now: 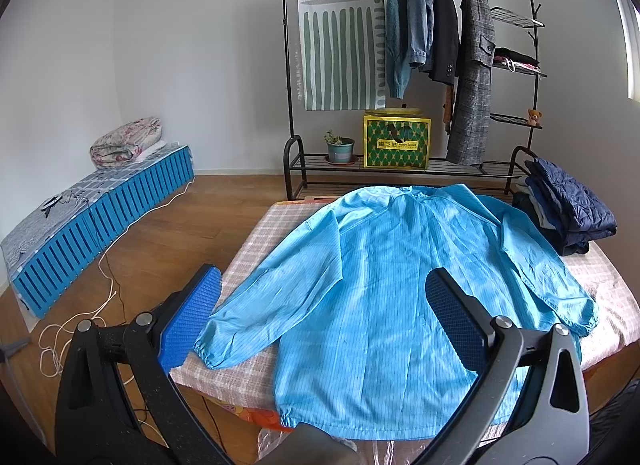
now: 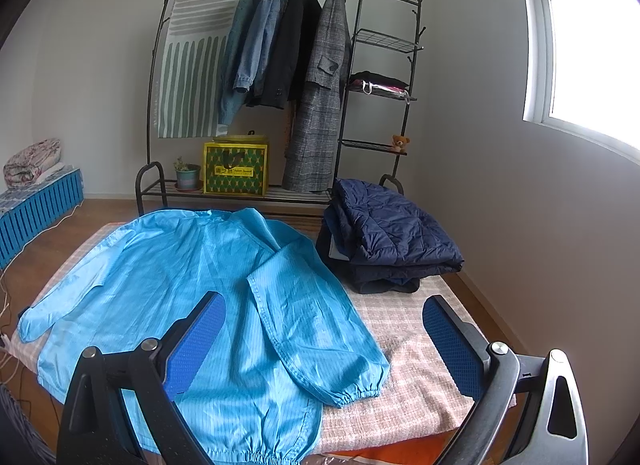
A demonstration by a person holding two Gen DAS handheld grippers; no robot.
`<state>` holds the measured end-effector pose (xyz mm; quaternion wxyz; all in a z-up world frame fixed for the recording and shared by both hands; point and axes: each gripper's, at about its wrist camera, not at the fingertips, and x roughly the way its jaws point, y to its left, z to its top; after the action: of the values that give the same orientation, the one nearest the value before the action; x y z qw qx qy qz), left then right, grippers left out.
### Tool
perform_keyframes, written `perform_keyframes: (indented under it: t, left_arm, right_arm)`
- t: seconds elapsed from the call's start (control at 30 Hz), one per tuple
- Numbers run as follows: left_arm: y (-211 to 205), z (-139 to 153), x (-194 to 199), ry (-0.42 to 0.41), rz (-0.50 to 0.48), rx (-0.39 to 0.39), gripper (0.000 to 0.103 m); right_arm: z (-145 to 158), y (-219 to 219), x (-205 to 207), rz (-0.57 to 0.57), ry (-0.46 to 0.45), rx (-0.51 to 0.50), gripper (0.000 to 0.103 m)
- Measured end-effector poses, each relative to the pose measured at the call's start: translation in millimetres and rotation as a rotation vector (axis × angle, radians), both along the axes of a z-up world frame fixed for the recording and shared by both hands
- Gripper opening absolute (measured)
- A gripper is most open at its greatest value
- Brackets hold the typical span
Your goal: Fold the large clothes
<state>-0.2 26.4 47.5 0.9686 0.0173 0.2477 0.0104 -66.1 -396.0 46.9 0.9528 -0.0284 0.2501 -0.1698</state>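
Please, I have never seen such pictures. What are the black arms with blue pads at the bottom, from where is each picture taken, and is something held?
They are two hand-held grippers; a person carries one in each hand. Each has a camera looking forward between its two fingers. One picture comes from the left gripper, the other from the right gripper. Both are open and hold nothing. Below them a light blue jacket lies spread flat on a checked cloth. Beside it sits a pile of folded dark clothes.
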Motion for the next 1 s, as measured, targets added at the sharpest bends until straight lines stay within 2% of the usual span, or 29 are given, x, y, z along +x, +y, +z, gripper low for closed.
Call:
perform_keyframes:
  t: [0.2,0.4,1.0]
  left_arm:
    - [2.2,2.5,0.6,0.002,-0.001,0.004,0.103]
    - [31.1,3.8,3.5,0.011,0.010,0.004,0.103]
    - [47.1,-43.3,35.7,0.053,0.104,0.055,0.103]
  right_arm:
    - [-1.6,3.1,4.7,0.006,0.003,-0.003,0.100]
    - [-6.2,6.2,12.0,0.018,0.006,-0.001,0.100]
    - [-17.1,27.6,41.3,0.073,0.024,-0.010,0.100]
